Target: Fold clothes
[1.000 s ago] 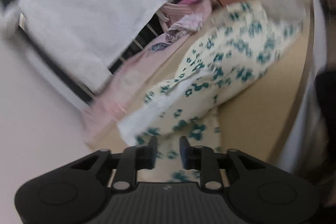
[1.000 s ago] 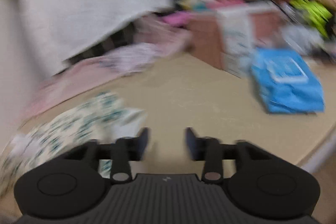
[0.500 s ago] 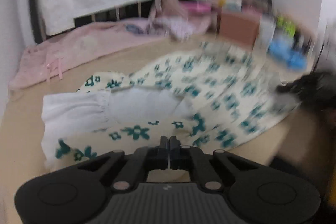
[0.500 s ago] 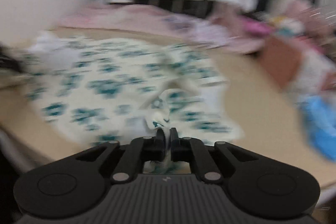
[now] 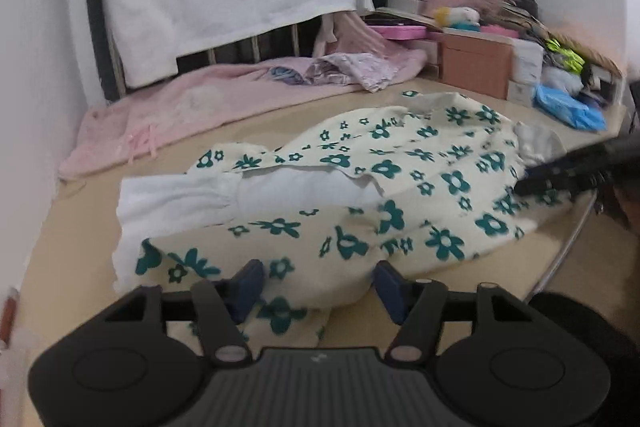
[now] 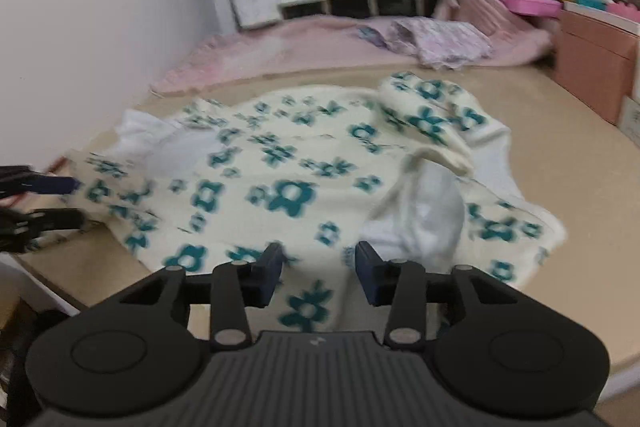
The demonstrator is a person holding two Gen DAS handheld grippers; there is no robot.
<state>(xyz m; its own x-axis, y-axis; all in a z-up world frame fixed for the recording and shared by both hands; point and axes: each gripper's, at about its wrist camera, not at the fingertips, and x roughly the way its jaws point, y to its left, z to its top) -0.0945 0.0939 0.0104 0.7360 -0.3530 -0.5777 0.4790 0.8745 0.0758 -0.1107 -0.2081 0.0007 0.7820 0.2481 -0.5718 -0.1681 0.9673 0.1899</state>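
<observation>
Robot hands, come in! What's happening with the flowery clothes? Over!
Left gripper open, right gripper open. Flowery garment spread on table, unfolded. Nothing in the way.

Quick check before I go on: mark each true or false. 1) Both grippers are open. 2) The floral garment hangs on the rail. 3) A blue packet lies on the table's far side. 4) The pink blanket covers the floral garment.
1) True: the left gripper and right gripper both stand open.
2) False: the floral garment lies spread on the table.
3) True: the blue packet lies there.
4) False: the pink blanket lies behind it, apart.
</observation>
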